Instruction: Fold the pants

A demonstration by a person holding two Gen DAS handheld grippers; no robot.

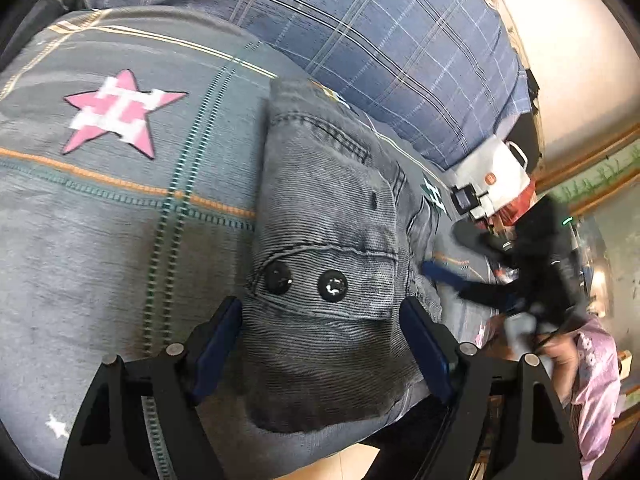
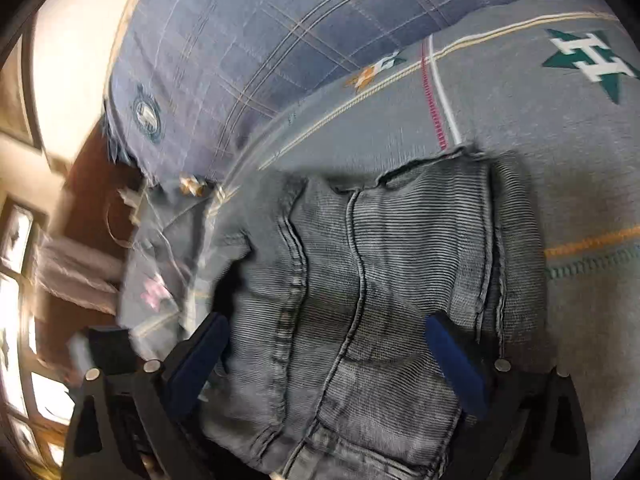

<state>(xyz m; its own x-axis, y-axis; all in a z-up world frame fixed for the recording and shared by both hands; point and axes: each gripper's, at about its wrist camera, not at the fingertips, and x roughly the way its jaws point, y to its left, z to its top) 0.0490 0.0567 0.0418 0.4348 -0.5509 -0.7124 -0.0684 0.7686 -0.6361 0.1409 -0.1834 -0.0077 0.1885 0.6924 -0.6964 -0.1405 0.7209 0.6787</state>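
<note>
Grey ribbed denim pants [image 1: 320,240] lie folded into a compact bundle on the bed, waistband with two black buttons [image 1: 332,286] facing the left wrist camera. My left gripper [image 1: 320,332] is open, its blue pads on either side of the waistband end. The right gripper shows blurred in the left wrist view [image 1: 472,280] at the bundle's right side. In the right wrist view the pants [image 2: 380,280] fill the middle, seams running lengthwise. My right gripper [image 2: 332,352] is open, straddling the bundle, not clamped on it.
The grey bedspread [image 1: 100,220] has a pink star and stripes. A blue plaid pillow [image 1: 380,40] lies behind. Bags and clutter [image 1: 496,176] stand past the bed's right edge. A person's arm in pink [image 1: 592,360] is at the right.
</note>
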